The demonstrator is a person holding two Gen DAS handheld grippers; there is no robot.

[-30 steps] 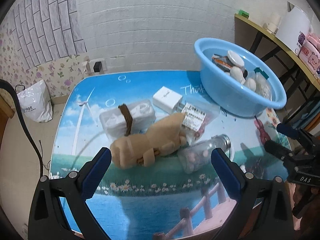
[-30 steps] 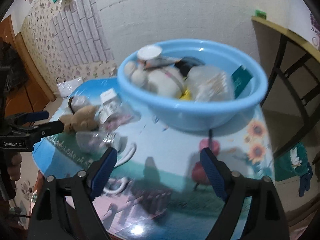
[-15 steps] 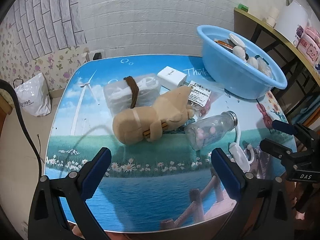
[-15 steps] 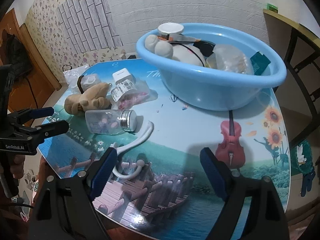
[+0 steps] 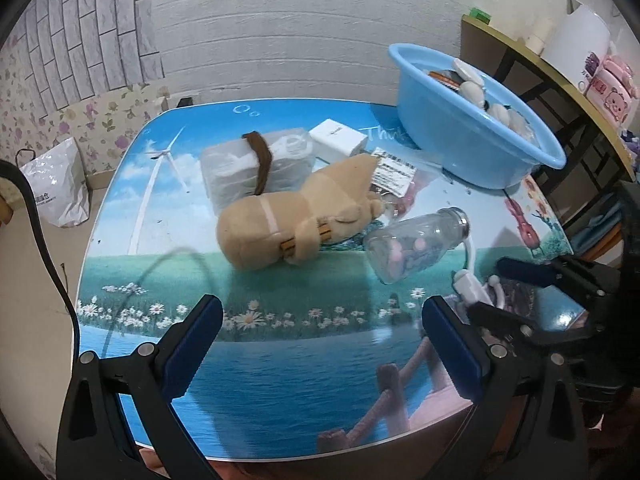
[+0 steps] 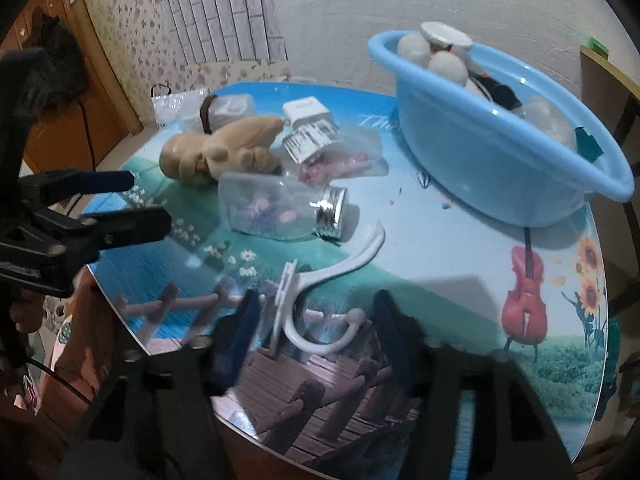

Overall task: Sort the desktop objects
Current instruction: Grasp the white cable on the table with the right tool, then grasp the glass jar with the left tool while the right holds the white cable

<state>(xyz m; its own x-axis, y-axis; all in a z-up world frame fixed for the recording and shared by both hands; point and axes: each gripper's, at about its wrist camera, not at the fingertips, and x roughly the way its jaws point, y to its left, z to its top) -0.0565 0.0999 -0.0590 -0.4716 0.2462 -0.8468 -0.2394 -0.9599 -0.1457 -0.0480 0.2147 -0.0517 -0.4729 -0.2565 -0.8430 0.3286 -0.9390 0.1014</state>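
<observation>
A white plastic hook lies near the table's front edge, between the fingers of my open right gripper. It also shows in the left wrist view, next to the right gripper. A clear glass bottle lies on its side behind the hook. A tan plush toy, a wrapped white pack, a white box and a labelled bag lie mid-table. My left gripper is open and empty over the front edge.
A blue basin holding several items stands at the table's back right. A desk with a pink box is at the far right. A white bag lies on the floor at the left.
My right gripper has moved down and forward, so its fingers now flank the white hook. My left gripper has pulled back a little from the plush toy.
</observation>
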